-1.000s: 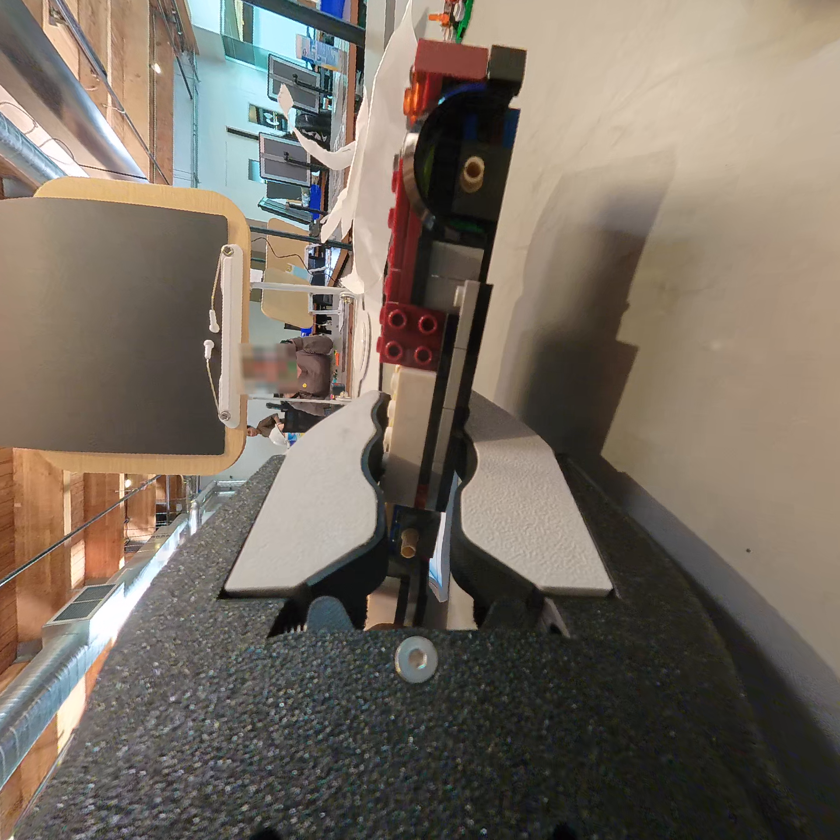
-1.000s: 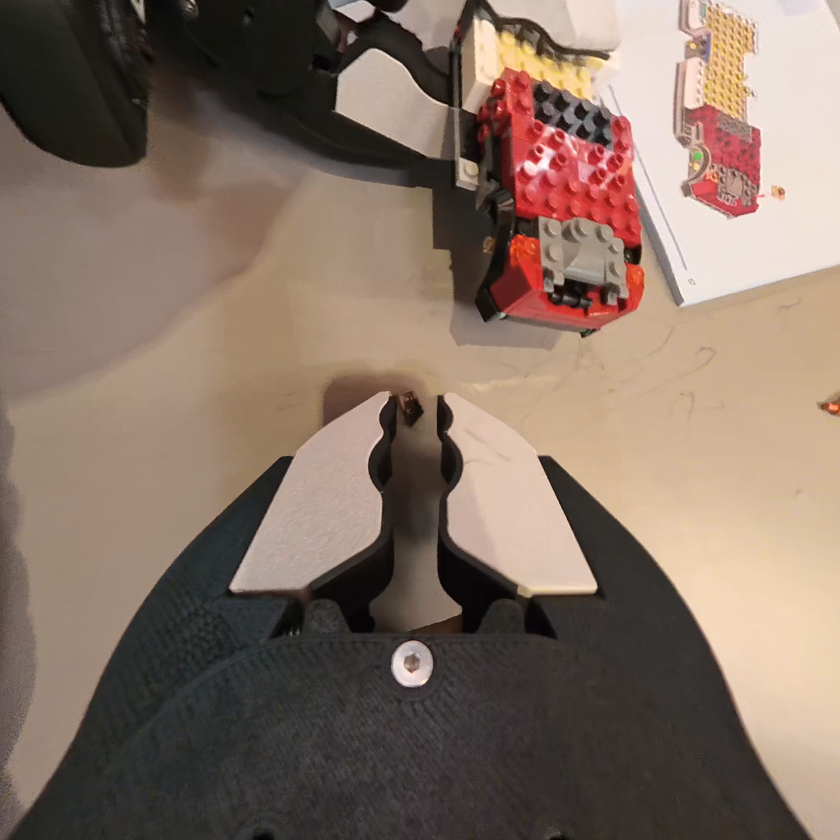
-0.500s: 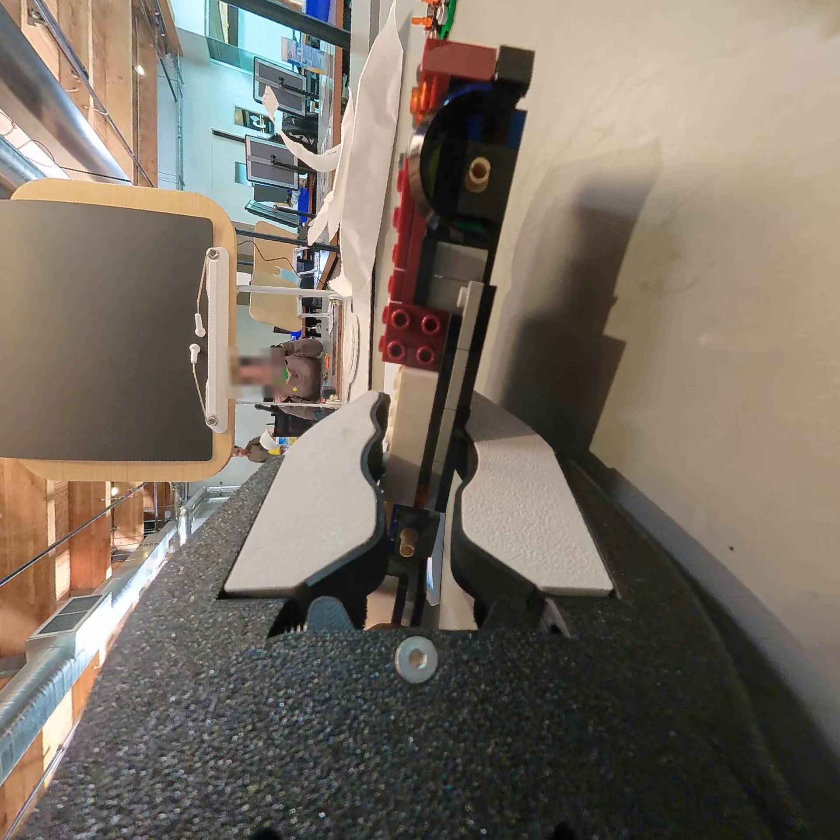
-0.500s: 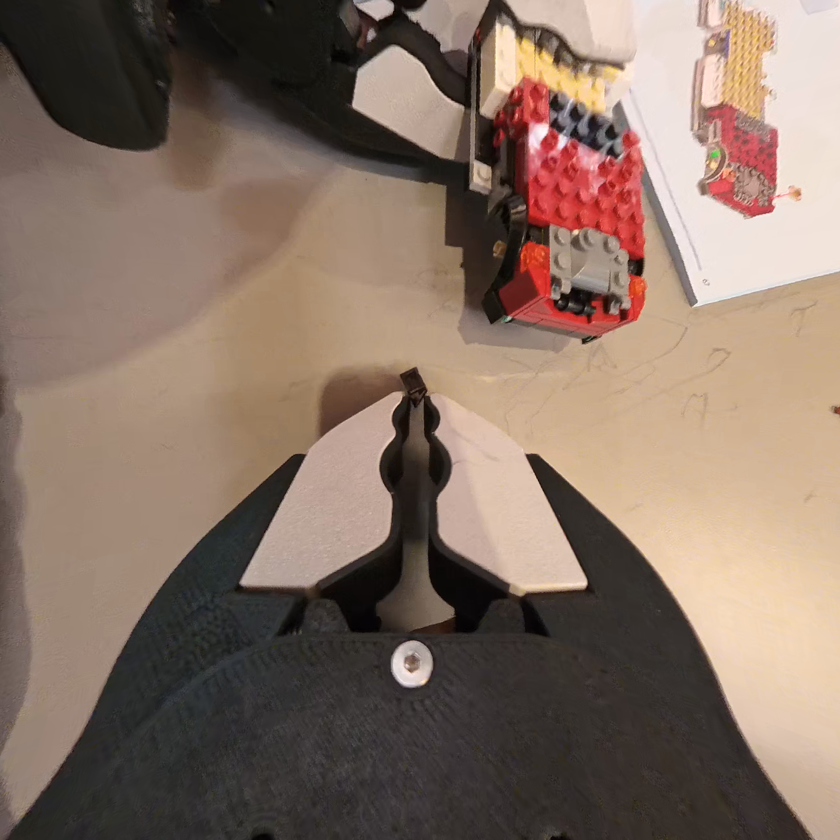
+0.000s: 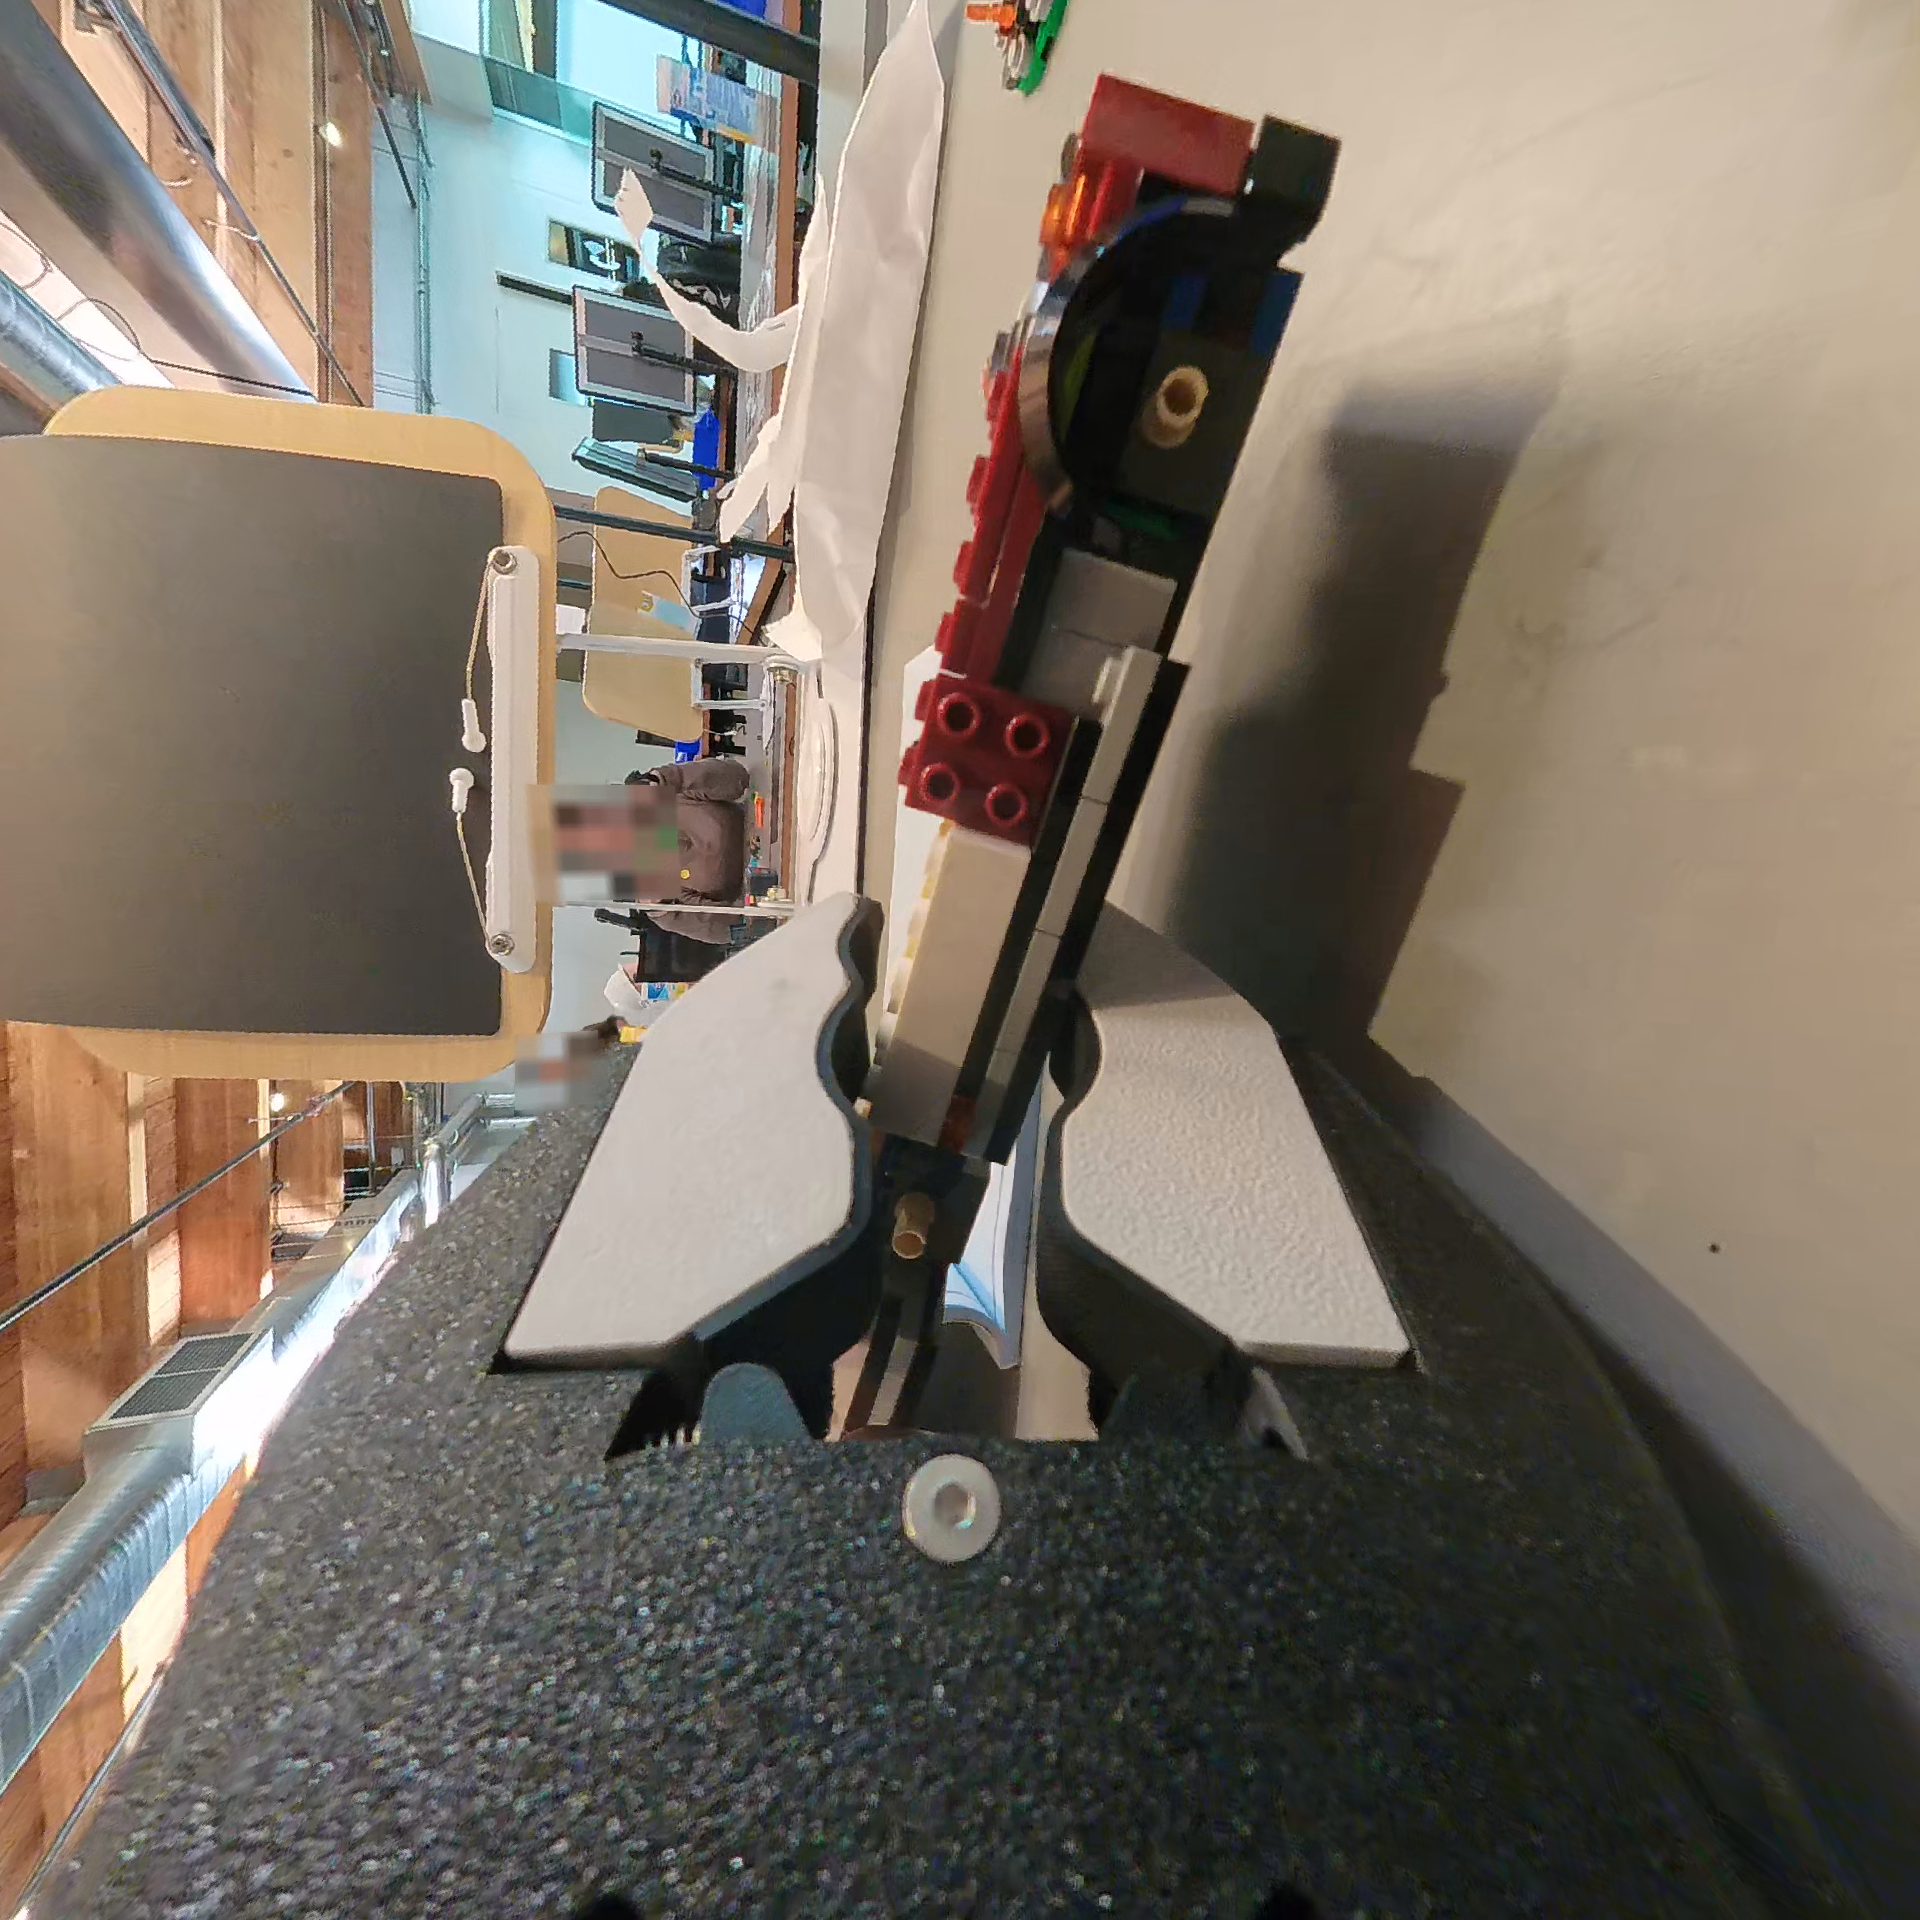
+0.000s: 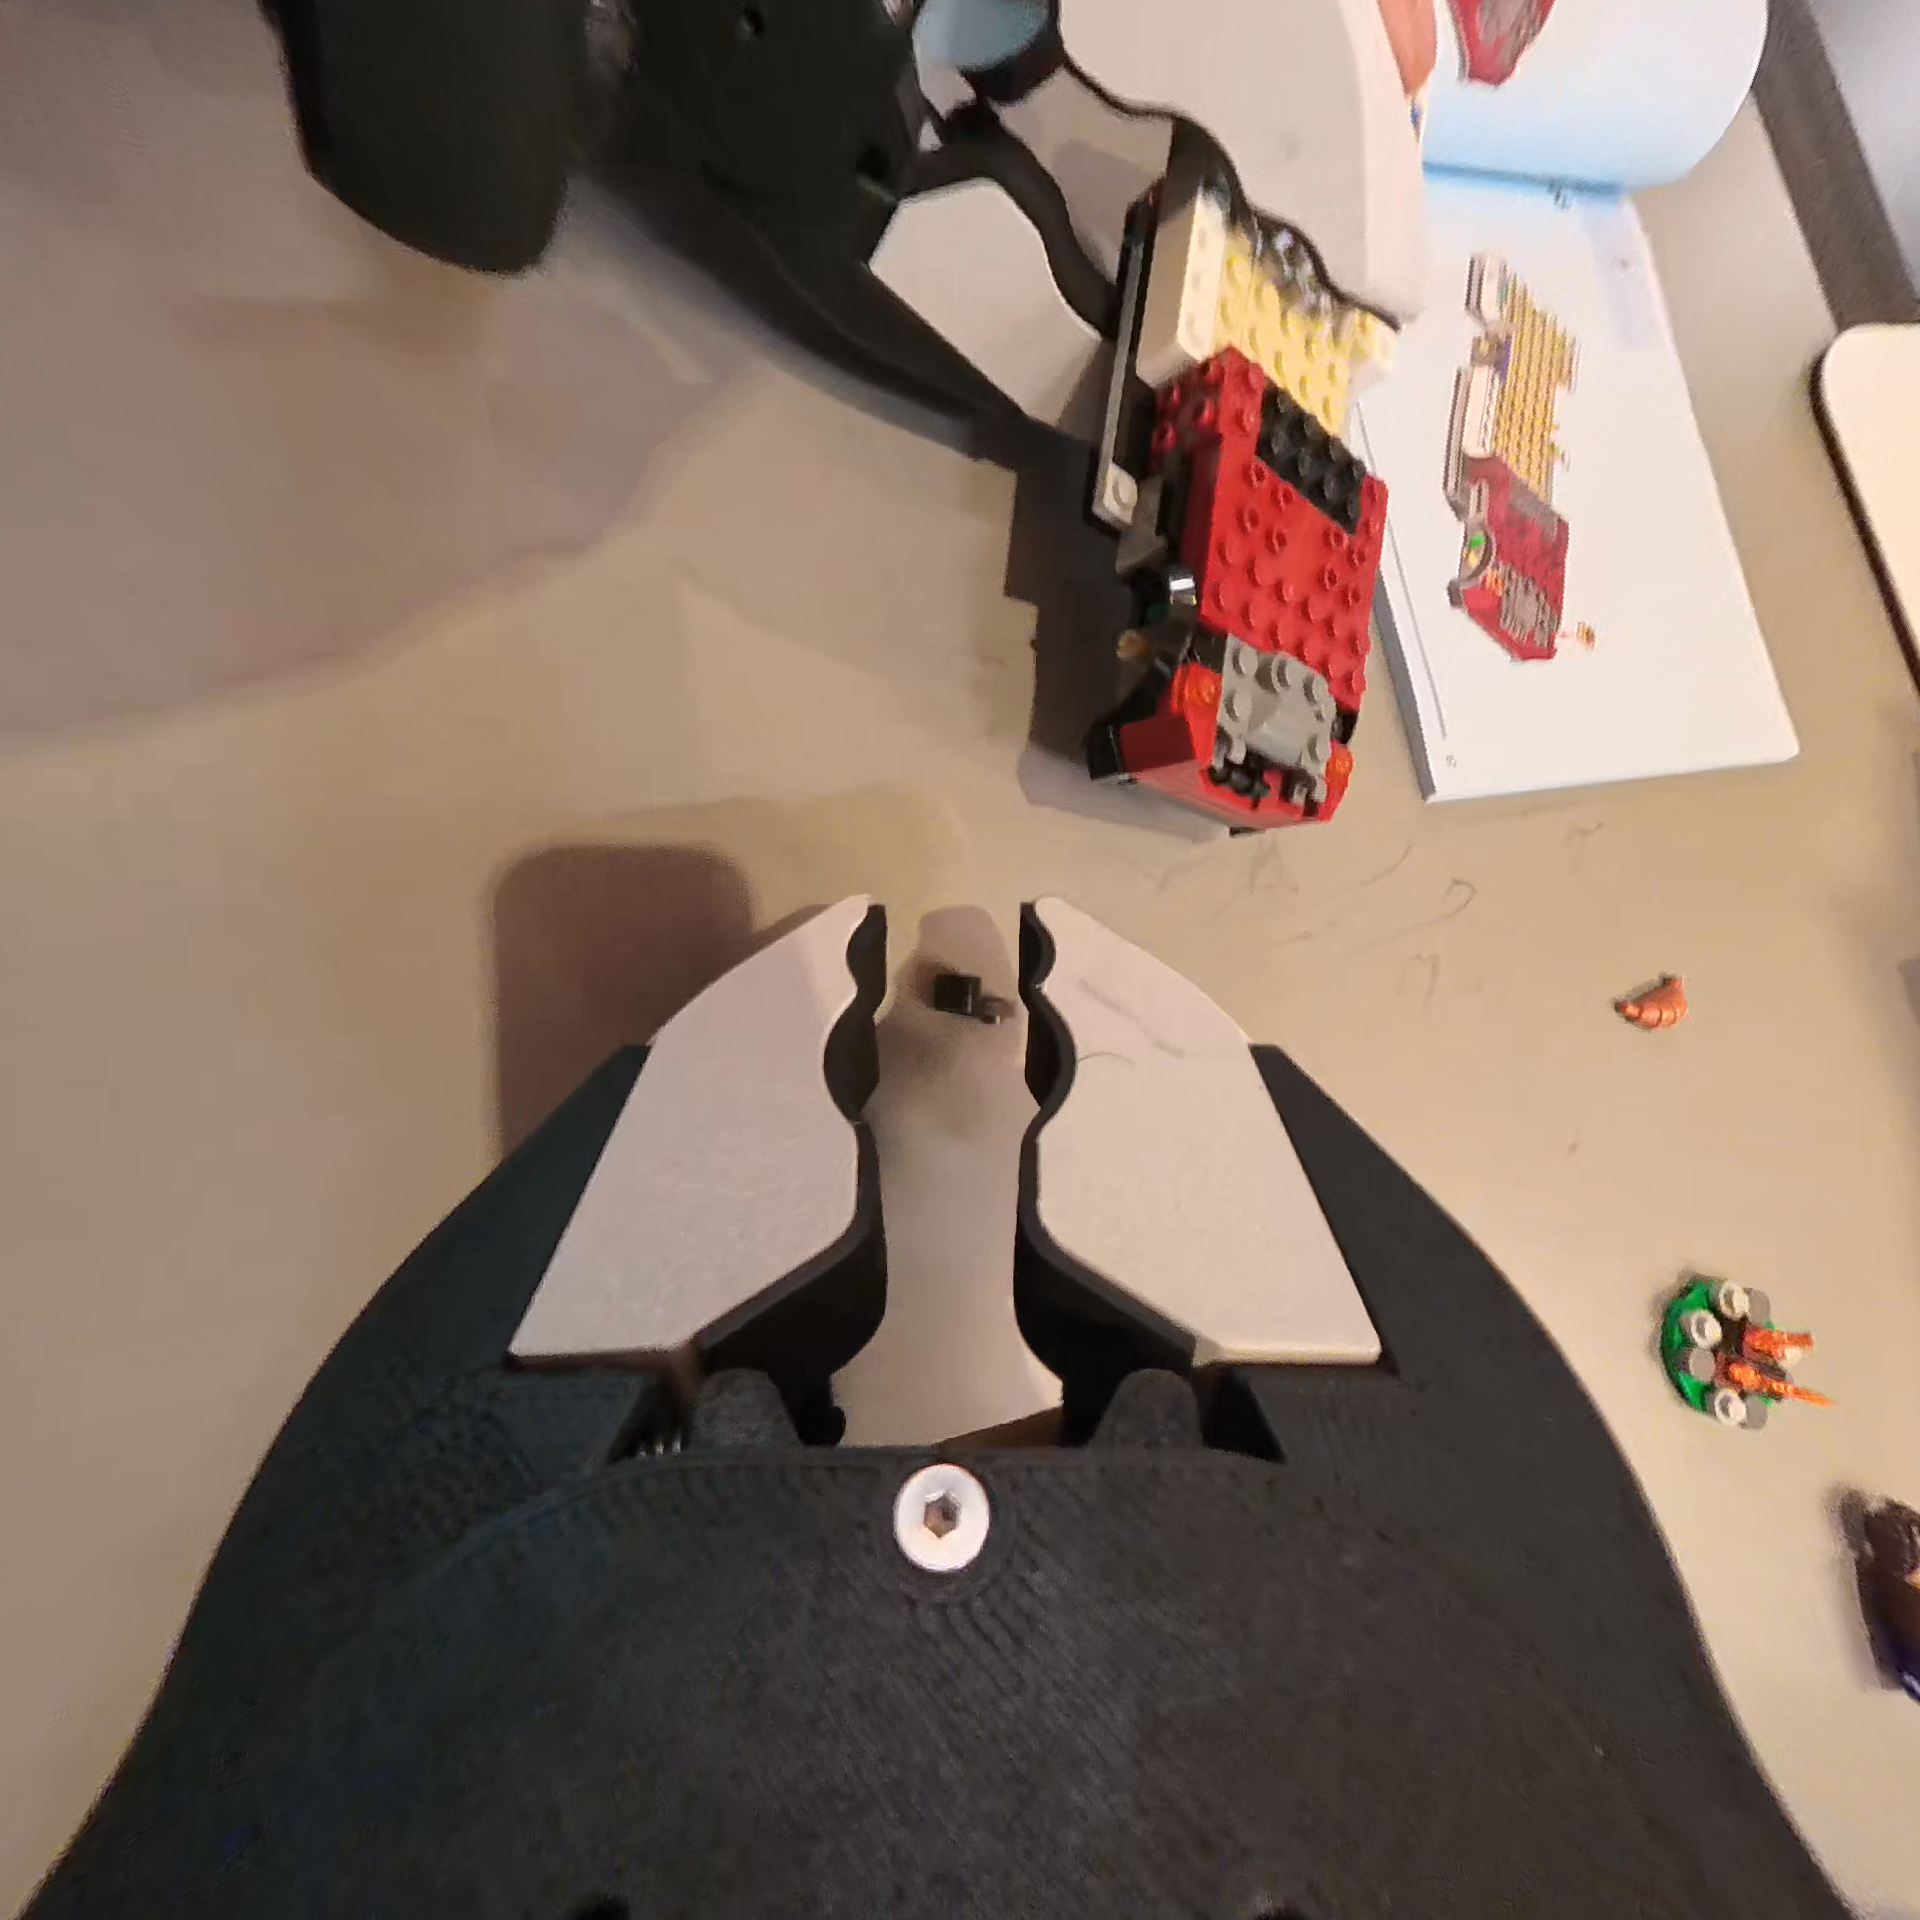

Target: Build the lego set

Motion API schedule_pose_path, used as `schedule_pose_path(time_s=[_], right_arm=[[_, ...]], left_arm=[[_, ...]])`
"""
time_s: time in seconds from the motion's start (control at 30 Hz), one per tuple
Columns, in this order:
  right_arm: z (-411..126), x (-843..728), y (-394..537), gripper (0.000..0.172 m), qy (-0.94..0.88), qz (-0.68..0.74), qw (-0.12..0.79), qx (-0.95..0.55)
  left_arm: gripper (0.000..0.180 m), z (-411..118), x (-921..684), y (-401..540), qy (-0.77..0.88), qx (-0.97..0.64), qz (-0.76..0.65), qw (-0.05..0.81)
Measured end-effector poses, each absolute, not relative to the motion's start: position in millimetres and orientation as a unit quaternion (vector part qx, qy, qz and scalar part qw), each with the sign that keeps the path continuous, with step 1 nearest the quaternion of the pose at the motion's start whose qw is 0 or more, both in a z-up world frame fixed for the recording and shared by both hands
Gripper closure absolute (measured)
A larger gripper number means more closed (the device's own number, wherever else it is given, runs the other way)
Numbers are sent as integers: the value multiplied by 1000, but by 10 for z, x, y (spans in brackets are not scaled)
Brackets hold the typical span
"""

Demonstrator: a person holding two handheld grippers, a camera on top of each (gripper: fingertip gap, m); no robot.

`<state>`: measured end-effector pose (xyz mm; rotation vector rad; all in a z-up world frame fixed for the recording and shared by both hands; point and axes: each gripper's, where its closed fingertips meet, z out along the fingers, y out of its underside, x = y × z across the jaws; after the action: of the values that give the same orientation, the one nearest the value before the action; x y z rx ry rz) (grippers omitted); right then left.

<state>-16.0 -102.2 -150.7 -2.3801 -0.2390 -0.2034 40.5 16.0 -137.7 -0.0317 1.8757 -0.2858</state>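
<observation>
My left gripper (image 5: 977, 935) is shut on the tan and grey rear end of a red, black and tan brick car (image 5: 987, 758). The car leans between the fingers, with its far end tipped towards the beige table (image 5: 1662, 520). The right wrist view shows the same car (image 6: 1288, 540) and my left gripper (image 6: 1247, 239) at the far right. My right gripper (image 6: 953, 914) is open, low over the table (image 6: 520, 623). A tiny black piece (image 6: 961, 992) lies loose on the table between its fingertips, and neither pad touches it.
An open instruction booklet (image 6: 1558, 571) lies right of the car. A small orange piece (image 6: 1652, 1006), a green round piece with grey studs (image 6: 1725, 1356) and a dark wrapper (image 6: 1886, 1600) lie at the right. A black chair back (image 5: 249, 727) stands beyond the table.
My right gripper closed on the tiny black piece at its very tips, then opened; the piece now lies on the table. The car has tilted in my left gripper, whose fingers eased apart slightly.
</observation>
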Motion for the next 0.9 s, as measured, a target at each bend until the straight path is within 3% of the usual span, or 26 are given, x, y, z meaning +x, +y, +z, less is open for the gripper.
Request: schedule_pose_path(time_s=[0.43, 0.57, 0.9], right_arm=[[-1621, -58, -1192, 147, 32, -77, 297, -951], [-1648, -132, -1227, 164, 35, -61, 286, -956], [-1740, -89, -1221, 154, 68, -40, 283, -956]], left_arm=[[149, -1354, 389, 159, 804, -11, -127, 582], [149, -1348, 373, 169, 804, -7, -124, 582], [149, -1343, 357, 164, 805, -3, -125, 580]])
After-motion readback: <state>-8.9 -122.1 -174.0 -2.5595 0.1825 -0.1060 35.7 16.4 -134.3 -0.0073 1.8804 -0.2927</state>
